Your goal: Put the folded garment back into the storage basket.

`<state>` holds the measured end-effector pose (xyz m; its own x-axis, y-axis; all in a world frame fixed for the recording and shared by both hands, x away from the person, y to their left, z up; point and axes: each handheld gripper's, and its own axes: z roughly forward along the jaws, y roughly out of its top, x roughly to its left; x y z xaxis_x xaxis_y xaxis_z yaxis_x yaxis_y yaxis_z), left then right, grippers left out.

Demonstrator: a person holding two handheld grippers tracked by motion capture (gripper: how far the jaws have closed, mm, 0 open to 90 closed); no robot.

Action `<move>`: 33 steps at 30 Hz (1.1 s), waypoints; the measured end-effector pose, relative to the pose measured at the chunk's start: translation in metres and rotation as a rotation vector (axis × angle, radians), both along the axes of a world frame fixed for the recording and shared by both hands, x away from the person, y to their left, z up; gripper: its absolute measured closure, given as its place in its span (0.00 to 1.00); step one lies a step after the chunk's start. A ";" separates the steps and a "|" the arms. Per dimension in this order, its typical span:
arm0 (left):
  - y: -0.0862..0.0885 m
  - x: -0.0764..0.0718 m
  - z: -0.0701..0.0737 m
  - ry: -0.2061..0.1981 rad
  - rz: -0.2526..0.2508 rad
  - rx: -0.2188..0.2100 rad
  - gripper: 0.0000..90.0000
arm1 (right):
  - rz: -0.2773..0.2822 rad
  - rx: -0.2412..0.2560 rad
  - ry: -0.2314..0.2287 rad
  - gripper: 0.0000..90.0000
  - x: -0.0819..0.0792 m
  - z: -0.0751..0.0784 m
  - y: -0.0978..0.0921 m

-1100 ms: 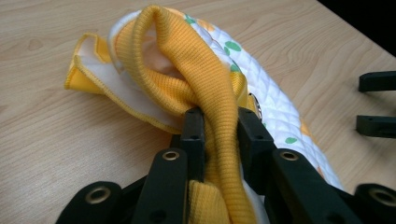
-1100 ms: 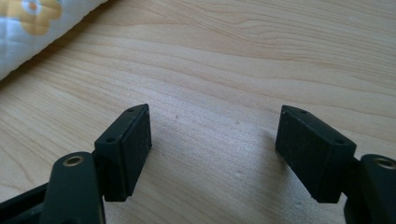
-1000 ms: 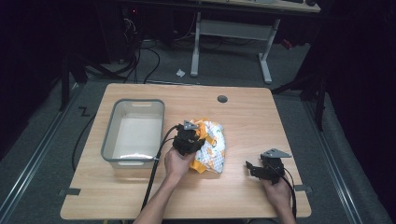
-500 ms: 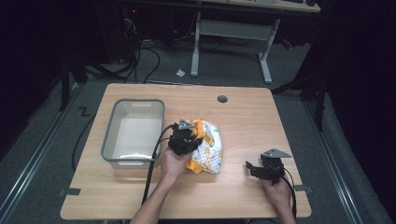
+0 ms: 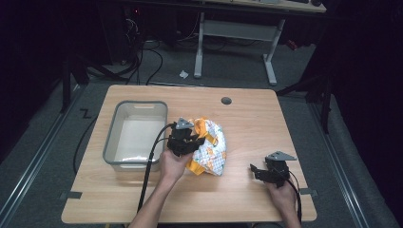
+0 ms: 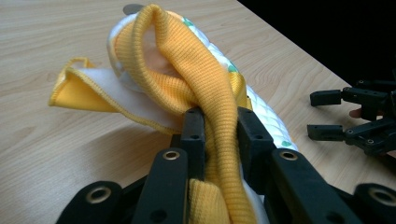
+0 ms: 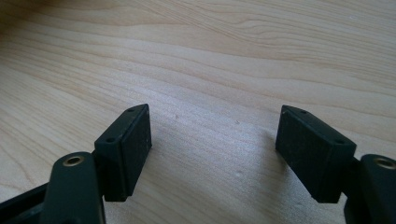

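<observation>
Left gripper (image 6: pixel 215 135) pinches the yellow cuff of the cloth (image 5: pixel 209 146); lift it cleanly, I'd say, toward the bin (image 5: pixel 110 142); right gripper (image 7: pixel 215 154) gapes empty.

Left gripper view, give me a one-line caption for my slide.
Left gripper clamped on a yellow ribbed cloth over the wooden table, open right gripper beyond.

The right gripper (image 7: pixel 212 156) holds its two black jaws wide apart — bare light wood-grain bench (image 7: pixel 210 60) between and beyond them.
</observation>
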<state>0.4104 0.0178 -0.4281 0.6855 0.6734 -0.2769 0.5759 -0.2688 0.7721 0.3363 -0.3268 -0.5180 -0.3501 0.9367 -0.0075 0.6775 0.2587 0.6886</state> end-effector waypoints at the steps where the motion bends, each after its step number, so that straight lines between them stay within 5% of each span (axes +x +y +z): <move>1: 0.001 0.000 0.001 -0.002 -0.001 0.000 0.84 | 0.000 0.000 0.000 0.30 0.000 0.000 0.000; 16: 0.032 -0.002 0.023 -0.013 0.009 -0.051 0.84 | 0.000 0.000 0.000 0.30 0.000 0.000 0.000; 33: 0.054 -0.002 0.039 -0.044 0.036 -0.061 0.84 | 0.000 0.000 0.000 0.30 0.000 0.000 0.000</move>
